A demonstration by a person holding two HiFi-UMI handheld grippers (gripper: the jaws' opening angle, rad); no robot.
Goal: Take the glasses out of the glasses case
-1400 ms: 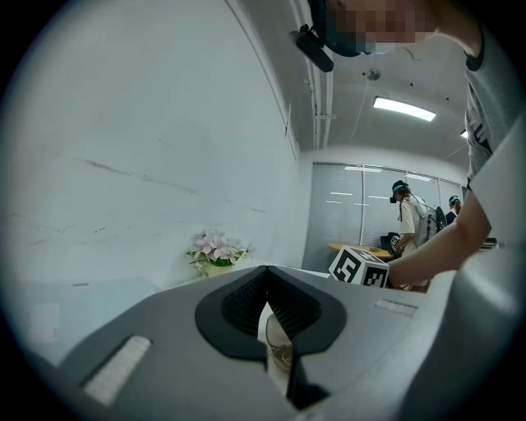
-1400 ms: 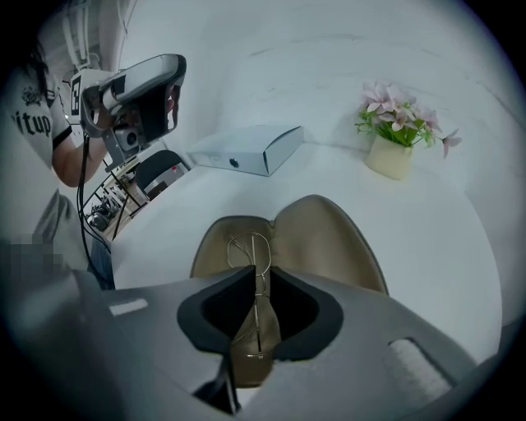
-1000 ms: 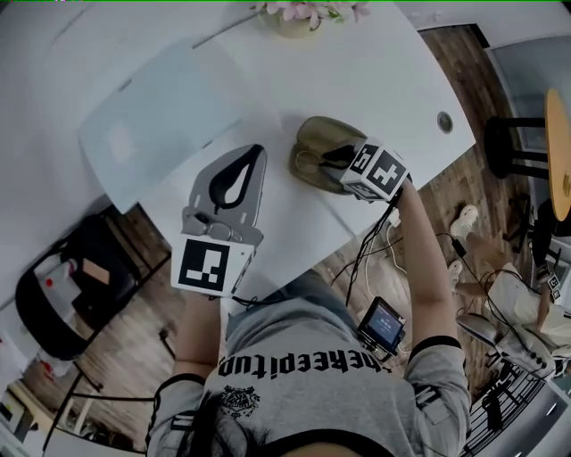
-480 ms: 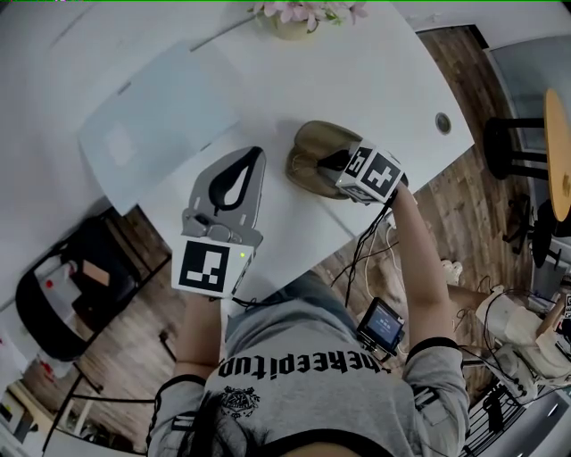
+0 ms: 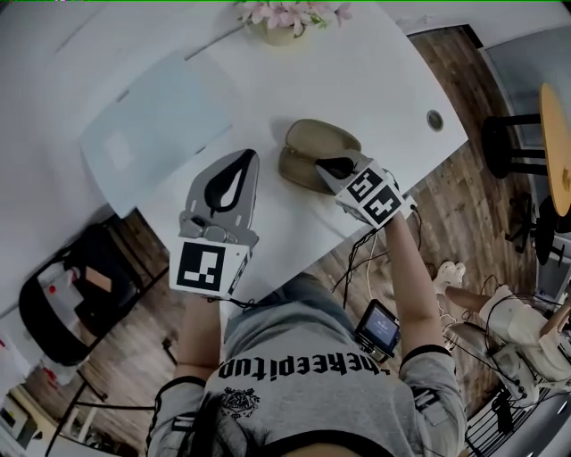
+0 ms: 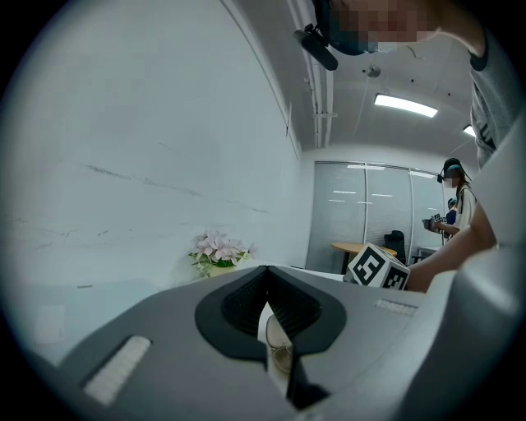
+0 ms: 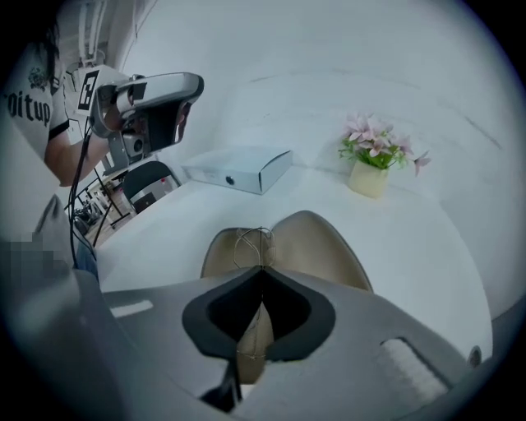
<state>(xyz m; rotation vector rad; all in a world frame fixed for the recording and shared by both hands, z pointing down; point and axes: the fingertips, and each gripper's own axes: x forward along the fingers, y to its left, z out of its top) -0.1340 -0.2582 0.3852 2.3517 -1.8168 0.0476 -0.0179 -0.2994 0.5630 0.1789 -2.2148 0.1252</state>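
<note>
A tan glasses case (image 5: 308,143) lies open on the white table (image 5: 375,80). In the right gripper view, thin wire-framed glasses (image 7: 253,244) stand up from the open case (image 7: 316,242), right at my jaw tips. My right gripper (image 5: 323,166) reaches into the case from the near side; its jaws (image 7: 261,270) are shut on the wire frame. The head view does not show the glasses clearly. My left gripper (image 5: 252,153) hovers over the table just left of the case. Its jaws (image 6: 265,270) meet at the tip with nothing held.
A flat white box (image 5: 156,120) lies on the table's far left. A pot of pink flowers (image 5: 281,22) stands at the far edge. A round cable hole (image 5: 434,120) sits near the table's right edge. A black bag (image 5: 53,303) rests on the floor at the left.
My right gripper has drawn back a little toward the near table edge, its tips still at the case. The left gripper has hardly moved.
</note>
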